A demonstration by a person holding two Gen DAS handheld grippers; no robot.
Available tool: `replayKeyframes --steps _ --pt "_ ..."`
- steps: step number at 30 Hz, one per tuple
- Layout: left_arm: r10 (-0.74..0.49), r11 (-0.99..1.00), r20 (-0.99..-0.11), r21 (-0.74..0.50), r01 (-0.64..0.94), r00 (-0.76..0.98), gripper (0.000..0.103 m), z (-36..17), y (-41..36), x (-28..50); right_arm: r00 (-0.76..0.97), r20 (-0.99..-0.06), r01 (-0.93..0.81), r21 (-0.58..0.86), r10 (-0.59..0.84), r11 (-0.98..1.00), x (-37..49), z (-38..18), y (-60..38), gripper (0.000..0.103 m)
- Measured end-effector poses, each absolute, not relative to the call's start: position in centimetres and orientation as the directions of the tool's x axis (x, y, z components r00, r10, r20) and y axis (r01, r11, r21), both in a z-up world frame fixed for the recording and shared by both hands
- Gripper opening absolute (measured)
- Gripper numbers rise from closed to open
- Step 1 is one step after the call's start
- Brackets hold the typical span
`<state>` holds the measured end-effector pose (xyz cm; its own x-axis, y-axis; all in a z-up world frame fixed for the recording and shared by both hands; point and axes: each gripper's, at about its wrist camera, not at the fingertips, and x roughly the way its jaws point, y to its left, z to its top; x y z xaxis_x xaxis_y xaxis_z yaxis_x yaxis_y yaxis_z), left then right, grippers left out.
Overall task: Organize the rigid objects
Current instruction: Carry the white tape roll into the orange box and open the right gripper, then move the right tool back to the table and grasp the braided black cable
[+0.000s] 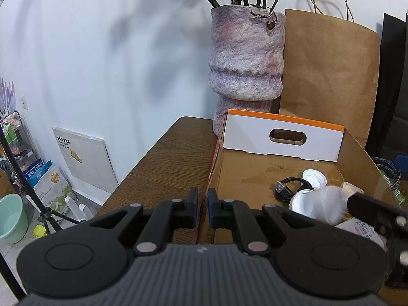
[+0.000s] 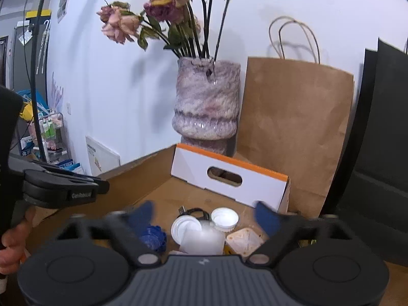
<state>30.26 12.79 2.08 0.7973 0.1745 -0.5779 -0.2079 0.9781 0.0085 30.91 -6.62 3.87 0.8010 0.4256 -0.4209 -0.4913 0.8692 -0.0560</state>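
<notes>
A cardboard box (image 1: 244, 168) with a white and orange end flap sits on a wooden table (image 1: 168, 158). My left gripper (image 1: 202, 204) is shut on the box's left wall. Inside lie white lids (image 1: 315, 177), a black USB cable (image 1: 288, 187) and a translucent white container (image 1: 329, 204). In the right wrist view my right gripper (image 2: 204, 213) is open above the box (image 2: 142, 178), over the white container (image 2: 202, 241), two white lids (image 2: 224, 218), a blue cap (image 2: 153, 237) and a small square tub (image 2: 243, 239). Its fingers (image 2: 266, 215) are blurred.
A purple-grey vase (image 1: 246, 63) with dried flowers stands behind the box, next to a brown paper bag (image 1: 329, 76). A white wall is behind. The table's left edge drops to a floor with bags, a tripod and a green bucket (image 1: 11, 216).
</notes>
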Motion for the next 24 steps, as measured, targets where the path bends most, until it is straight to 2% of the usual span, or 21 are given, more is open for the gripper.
replayKeyframes --steps 6,20,24 --pt "0.175 0.978 -0.578 0.009 -0.208 0.797 0.009 2.1 12.8 30.3 0.811 -0.422 -0.485 -0.097 0.405 0.869 30.7 3.9 -6.2 0.103" --pt "0.175 0.978 -0.578 0.008 -0.209 0.797 0.009 2.0 12.9 30.2 0.819 -0.387 -0.497 -0.11 0.423 0.861 30.4 4.3 -6.9 0.103" --pt "0.174 0.978 -0.578 0.007 -0.209 0.797 0.009 2.0 12.9 30.2 0.874 -0.344 -0.408 -0.134 0.344 0.903 30.9 5.2 -9.0 0.103"
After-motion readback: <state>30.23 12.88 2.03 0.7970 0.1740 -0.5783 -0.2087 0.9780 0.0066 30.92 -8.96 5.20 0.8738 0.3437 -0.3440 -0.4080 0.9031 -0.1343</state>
